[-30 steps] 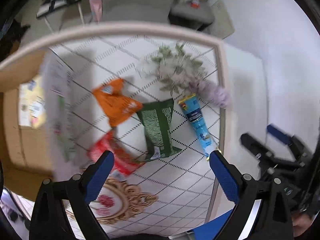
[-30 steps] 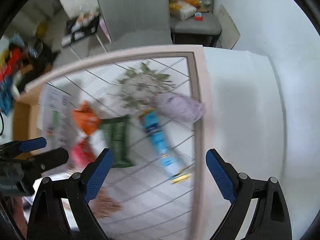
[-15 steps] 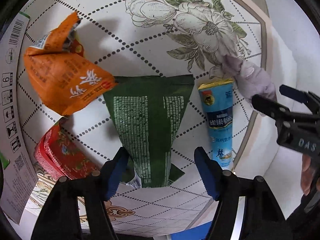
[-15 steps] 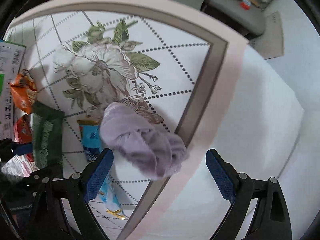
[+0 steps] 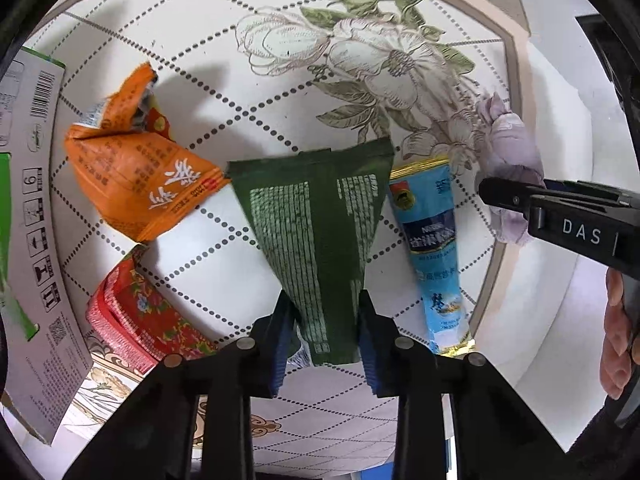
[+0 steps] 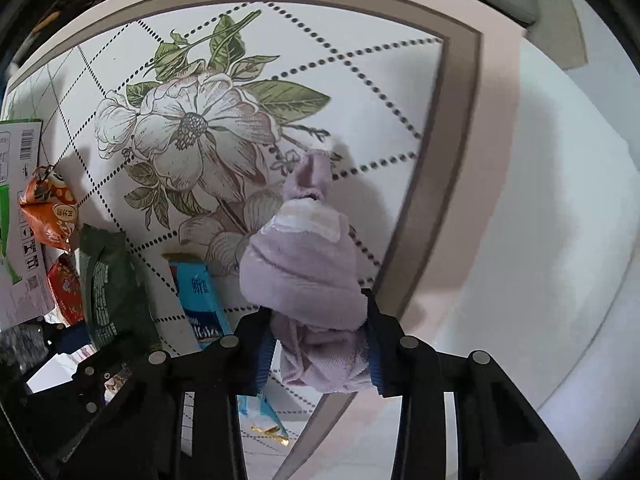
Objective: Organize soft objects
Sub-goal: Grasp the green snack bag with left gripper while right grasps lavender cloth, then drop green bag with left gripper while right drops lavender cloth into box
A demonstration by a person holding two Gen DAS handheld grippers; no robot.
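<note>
Since half a second ago both tools have closed: the left gripper (image 5: pixel 324 328) now pinches the green packet (image 5: pixel 316 232) on the floral mat (image 5: pixel 248 80), the right gripper (image 6: pixel 320 344) the lilac cloth (image 6: pixel 308 280) at the mat's edge. Lift each straight up, squeezing gently so neither slips.

Dark green pouch (image 5: pixel 316 236) flat on floral mat, bunched lilac cloth (image 6: pixel 308 280) at mat's edge
</note>
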